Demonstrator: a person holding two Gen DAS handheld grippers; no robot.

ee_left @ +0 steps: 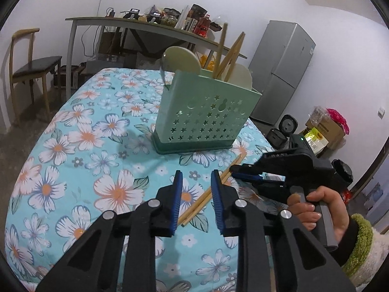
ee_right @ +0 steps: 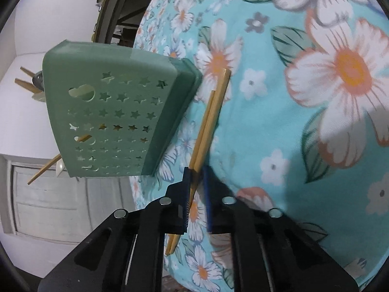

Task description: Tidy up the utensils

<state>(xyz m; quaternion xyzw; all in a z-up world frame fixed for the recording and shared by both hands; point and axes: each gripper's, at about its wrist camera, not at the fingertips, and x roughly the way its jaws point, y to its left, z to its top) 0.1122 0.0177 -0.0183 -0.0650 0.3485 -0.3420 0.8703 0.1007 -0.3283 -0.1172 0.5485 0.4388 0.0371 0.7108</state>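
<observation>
Plain white room, fridge in the far corner, a cluttered side table behind. The worktop (ee_left: 60, 131) wears a turquoise flowered cloth.

Green star-punched utensil holder (ee_left: 204, 112) stands upright toward the far middle of the worktop; it already carries chopsticks and pale flat utensils, tops poking above the rim.

A loose pair of chopsticks (ee_right: 209, 124) lies flat on the cloth between the holder's base and the near edge. Their long axis runs diagonally: one end almost at the holder's foot, the other toward me.

My right claw (ee_right: 195, 189) is clenched on that pair near the end closest to me. Both sticks pass between the blue pads and run straight ahead along the claw's pointing line.

My left claw (ee_left: 196, 202) hovers just above the same pair, lower down its length, jaws partly parted. I see nothing gripped; the sticks cross beneath the gap at a slant.

My judgement: the right hand (ee_left: 316, 209) owns the pick. The holder's mouth sits ahead and above, so the sticks need lifting and tipping upright before they can drop in.
</observation>
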